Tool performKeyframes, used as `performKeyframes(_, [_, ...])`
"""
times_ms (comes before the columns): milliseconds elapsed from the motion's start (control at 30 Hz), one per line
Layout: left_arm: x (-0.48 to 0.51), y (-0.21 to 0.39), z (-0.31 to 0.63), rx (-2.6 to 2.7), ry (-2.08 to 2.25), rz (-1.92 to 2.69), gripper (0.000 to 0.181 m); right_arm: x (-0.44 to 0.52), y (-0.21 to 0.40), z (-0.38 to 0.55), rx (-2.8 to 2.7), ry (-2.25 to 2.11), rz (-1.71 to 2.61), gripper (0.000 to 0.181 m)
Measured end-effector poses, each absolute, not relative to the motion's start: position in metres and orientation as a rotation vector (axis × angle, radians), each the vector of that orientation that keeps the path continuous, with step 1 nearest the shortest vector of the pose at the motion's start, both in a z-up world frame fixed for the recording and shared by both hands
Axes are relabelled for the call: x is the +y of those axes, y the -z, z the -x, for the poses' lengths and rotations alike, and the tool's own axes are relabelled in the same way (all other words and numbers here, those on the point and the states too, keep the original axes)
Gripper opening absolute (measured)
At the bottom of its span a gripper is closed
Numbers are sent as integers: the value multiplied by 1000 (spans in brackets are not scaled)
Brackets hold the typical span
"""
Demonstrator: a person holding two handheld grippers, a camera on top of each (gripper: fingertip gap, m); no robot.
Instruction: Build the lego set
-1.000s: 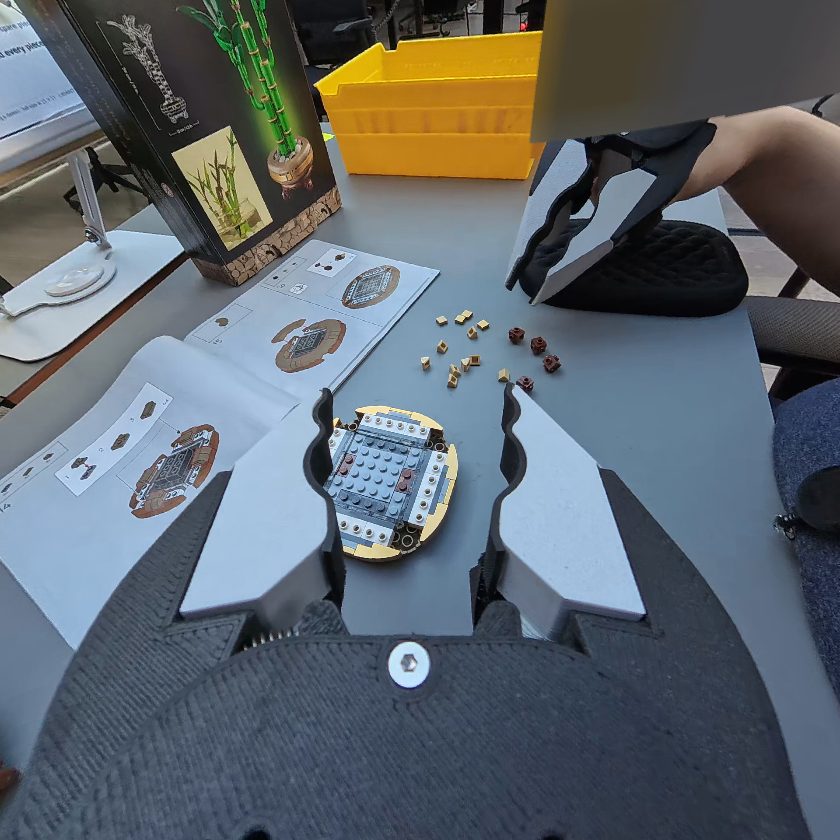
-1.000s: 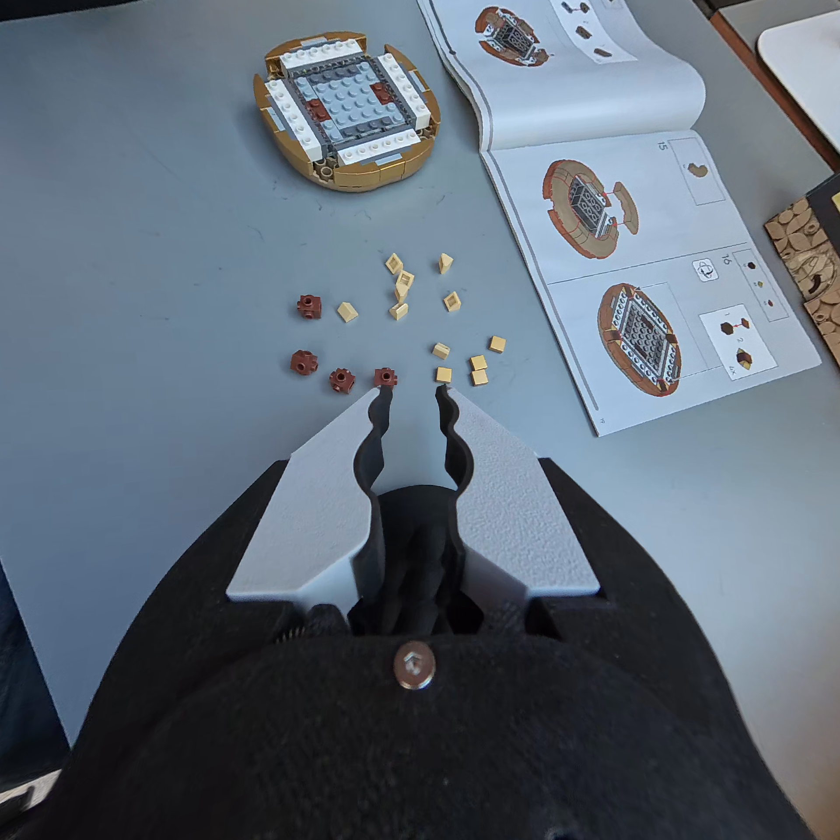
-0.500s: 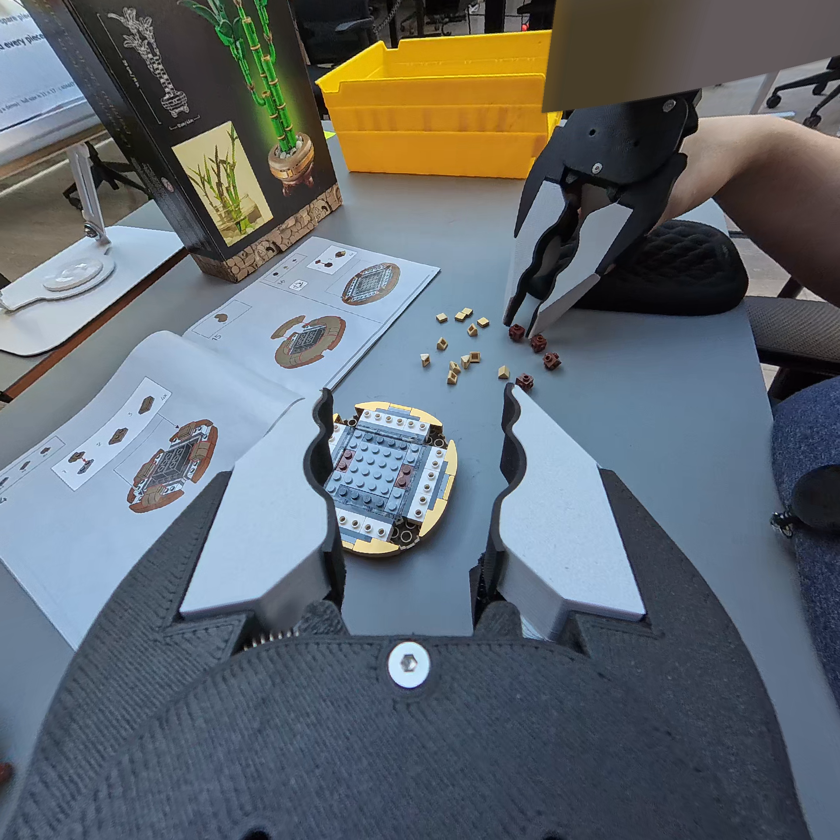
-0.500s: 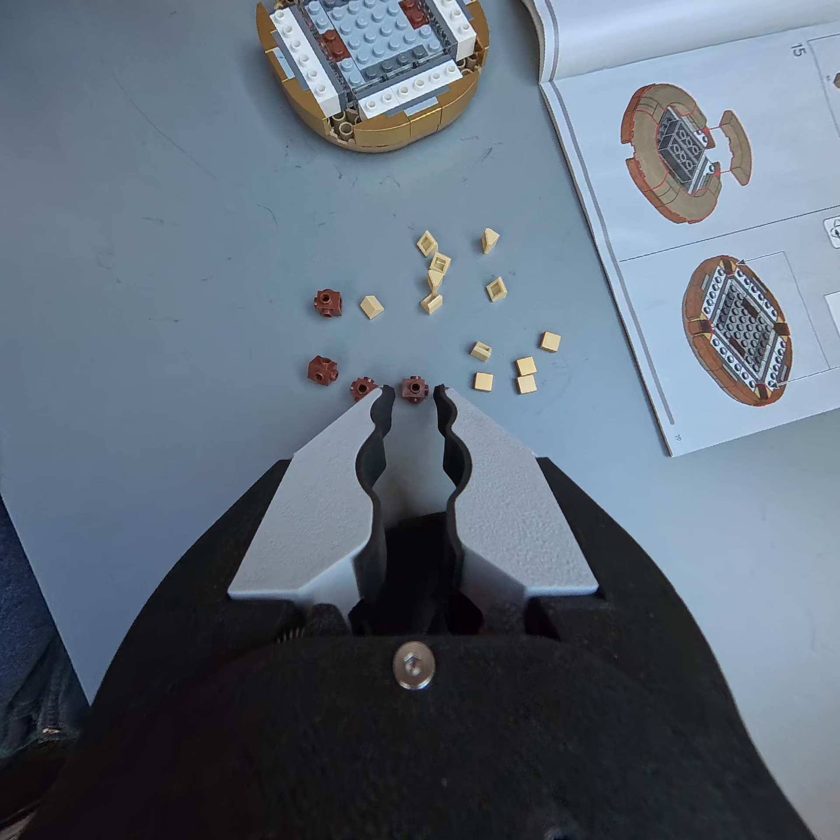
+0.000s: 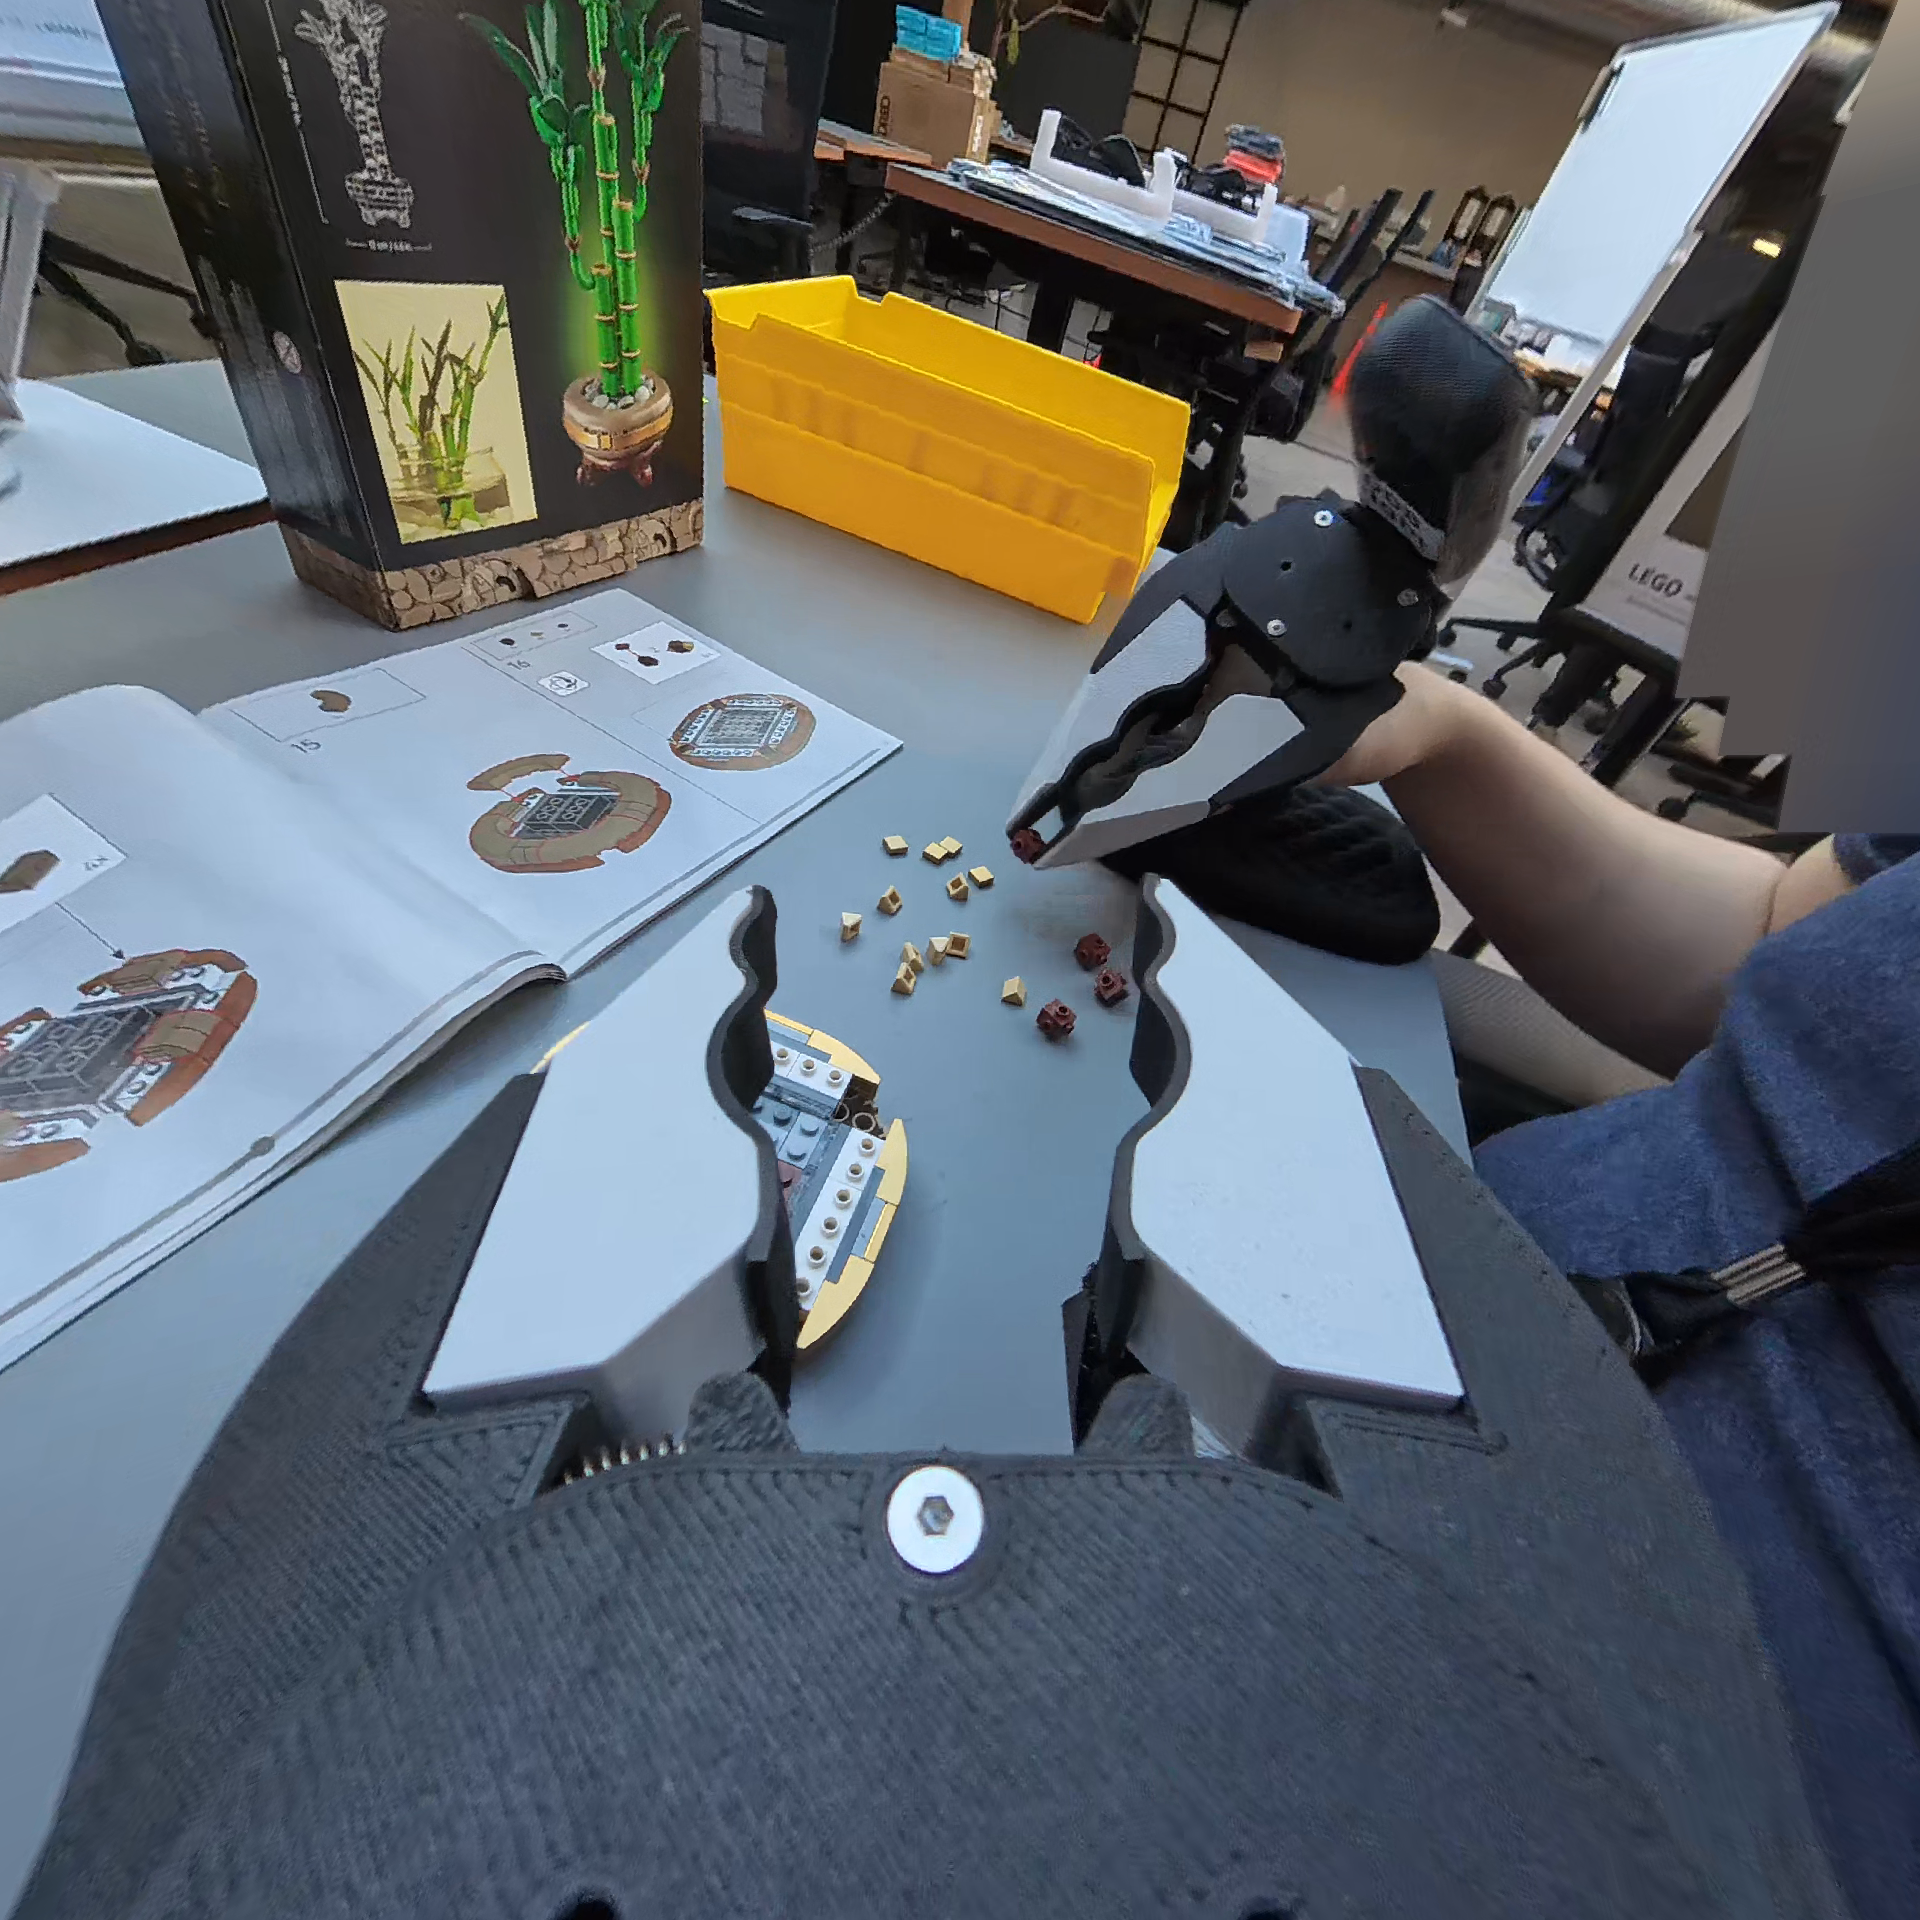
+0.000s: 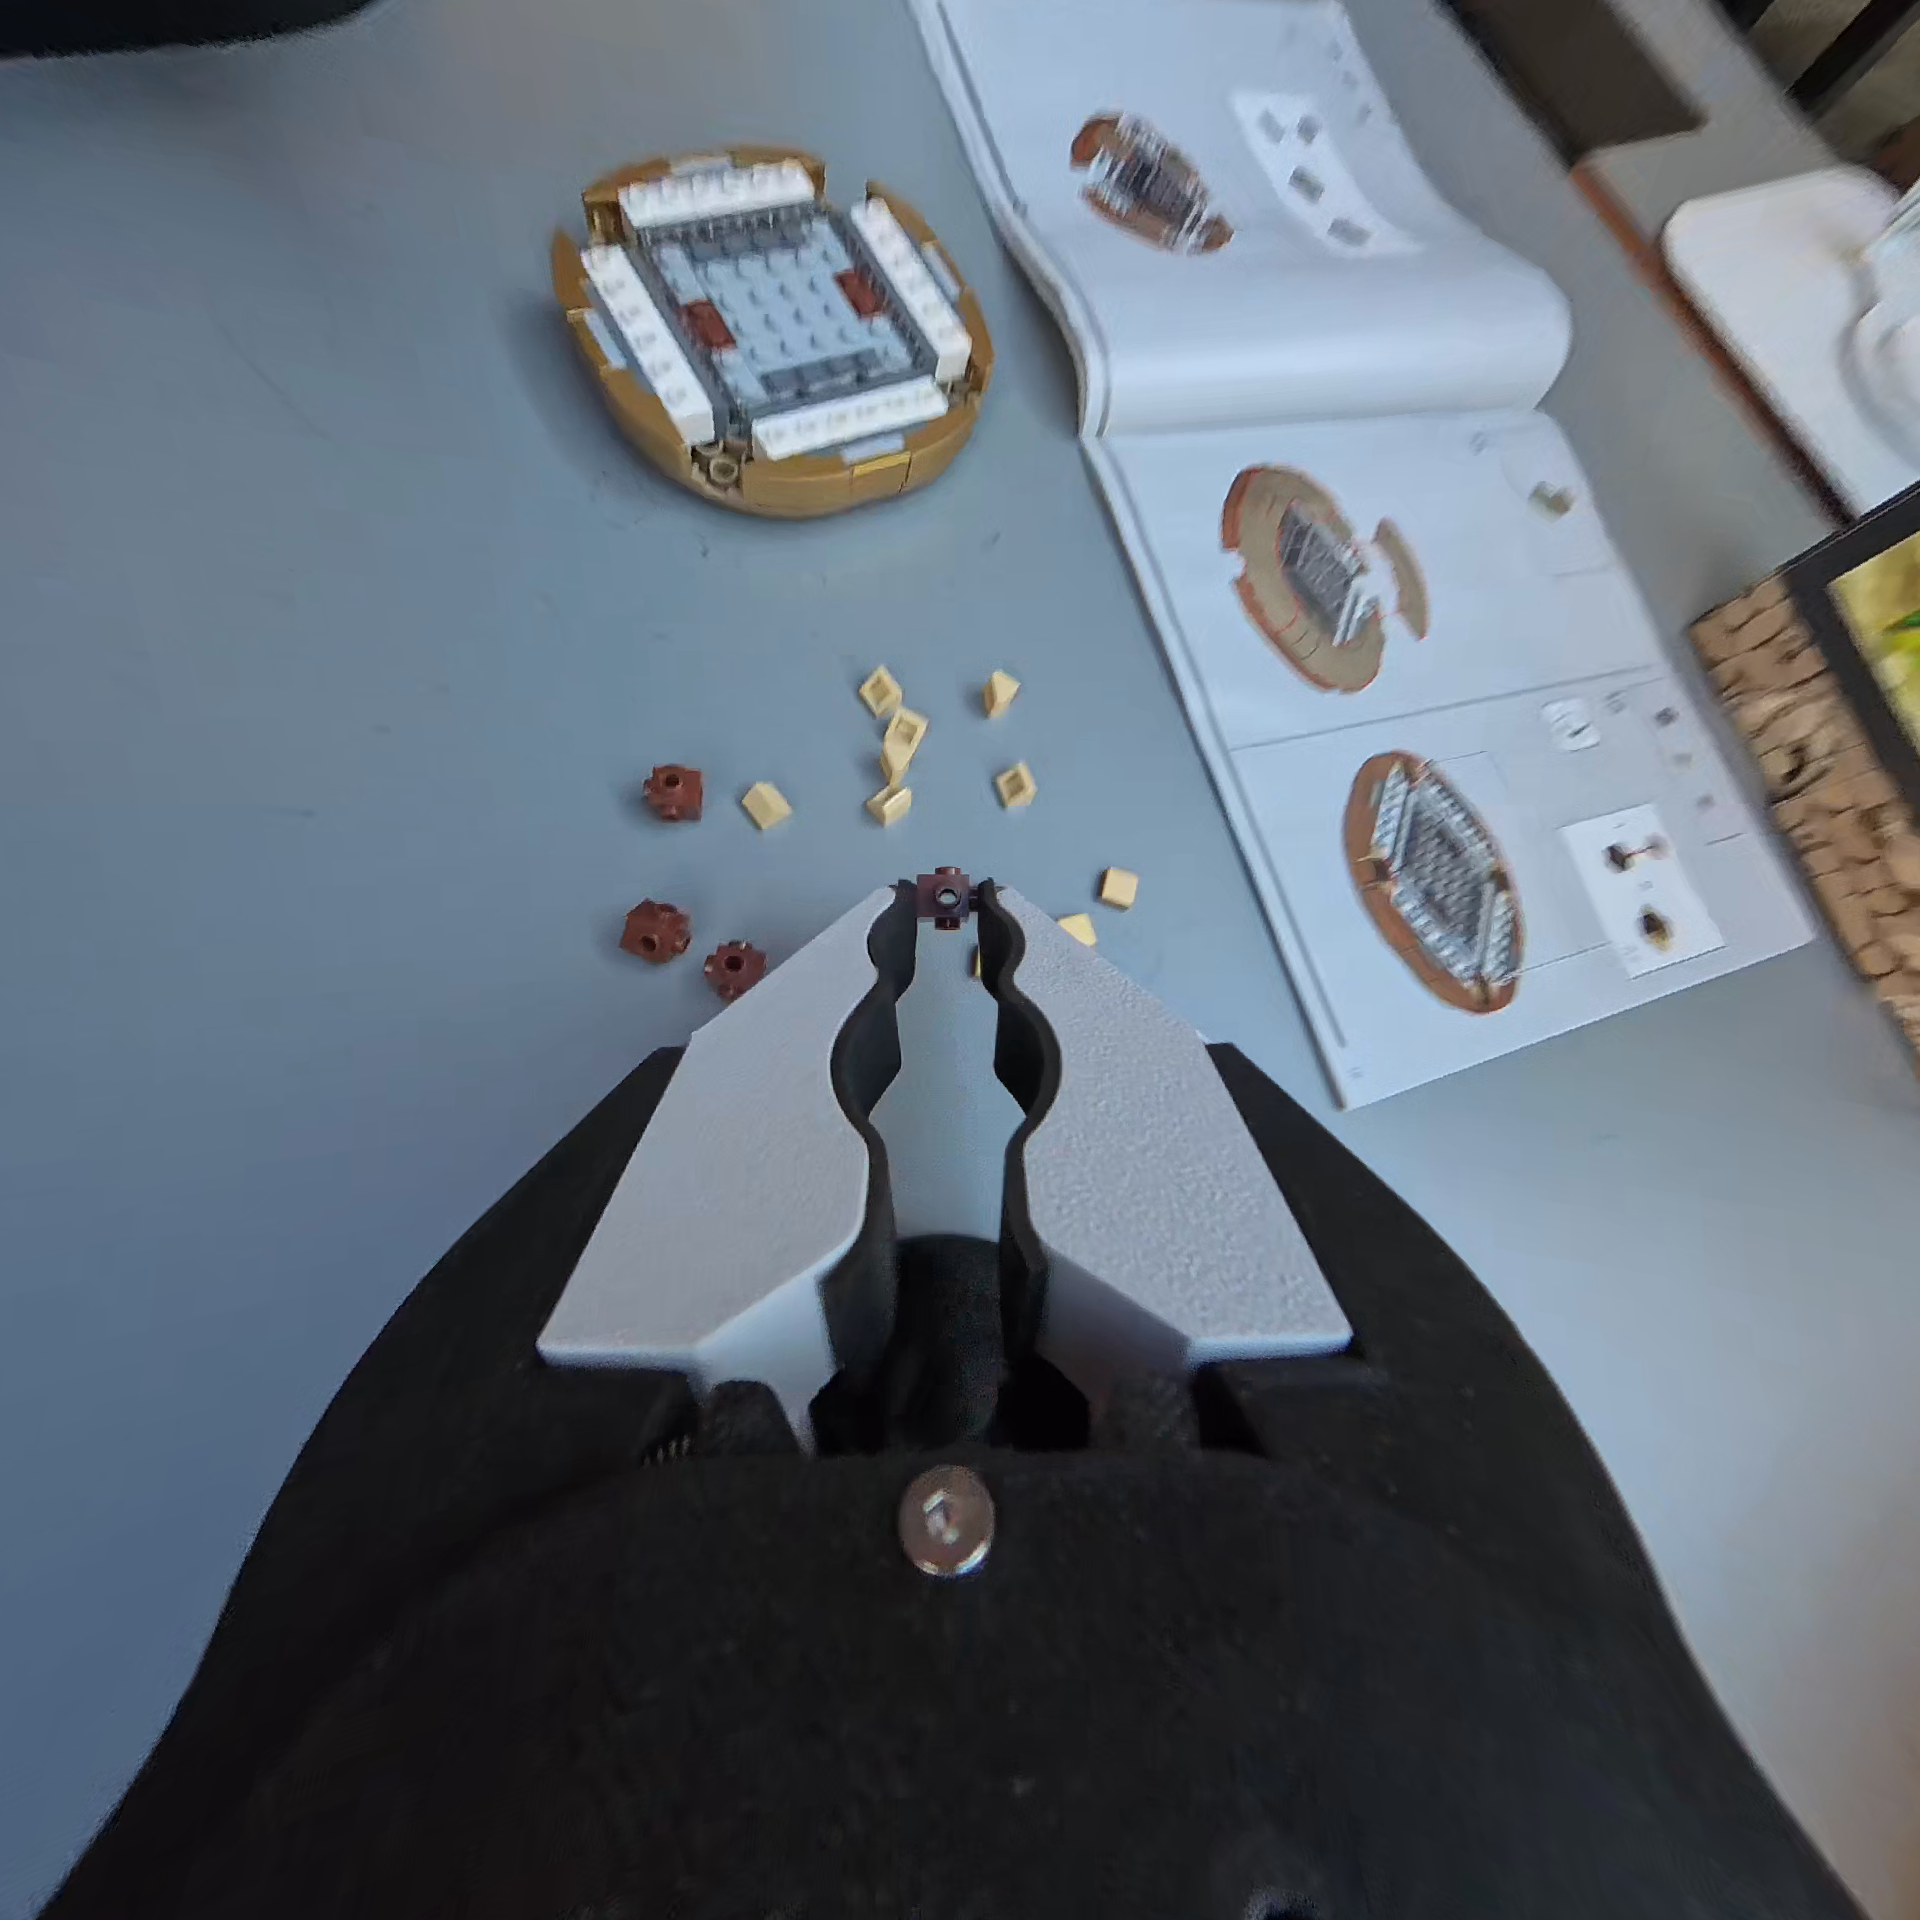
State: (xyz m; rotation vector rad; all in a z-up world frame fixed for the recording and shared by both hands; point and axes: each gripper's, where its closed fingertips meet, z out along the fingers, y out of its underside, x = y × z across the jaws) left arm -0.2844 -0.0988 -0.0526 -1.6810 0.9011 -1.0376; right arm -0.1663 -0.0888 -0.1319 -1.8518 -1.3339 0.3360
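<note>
Brick (image 6: 945, 900), small and reddish-brown, is pinched at the tips of my right jaws above the tabletop (image 6: 312, 727); my left jaws gape wide over the round base (image 5: 836, 1174).

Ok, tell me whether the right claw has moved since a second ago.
Yes. The right claw came down to the reddish-brown pieces, shut on one reddish-brown brick, and now holds it lifted off the grey table, above the three left lying there.

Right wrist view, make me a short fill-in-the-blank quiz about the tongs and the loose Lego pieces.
1. The right tongs pinch one ____ brick.
2. ____ matching bricks lie loose on the table.
3. The left tongs are ____.
4. The round base lies ____ of the instruction booklet in the right wrist view.

Answers: reddish-brown; three; open; left
</note>
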Motion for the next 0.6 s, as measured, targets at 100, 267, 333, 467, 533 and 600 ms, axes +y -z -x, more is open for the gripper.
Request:
performKeyframes(100, [-99, 54, 275, 839, 1142, 1739, 60, -80, 80, 173, -1204, -243, 1556, 11])
performKeyframes(267, [-114, 46, 241, 860, 1287, 1784, 41, -97, 21, 186, -1062, -262, 1207, 11])
performKeyframes(333, [-113, 34, 228, 787, 1364, 1781, 49, -101, 16, 187, -1060, -224, 1159, 11])
performKeyframes(467, [-112, 32, 210, 732, 1438, 1818, 46, -103, 14, 187, -1060, -115, 1091, 11])
performKeyframes(533, [-111, 33, 206, 742, 1429, 1808, 38, -102, 17, 185, -1055, -82, 1080, 11])
performKeyframes(600, [-107, 34, 205, 741, 1389, 1808, 35, -99, 24, 185, -1068, -61, 1090, 10])
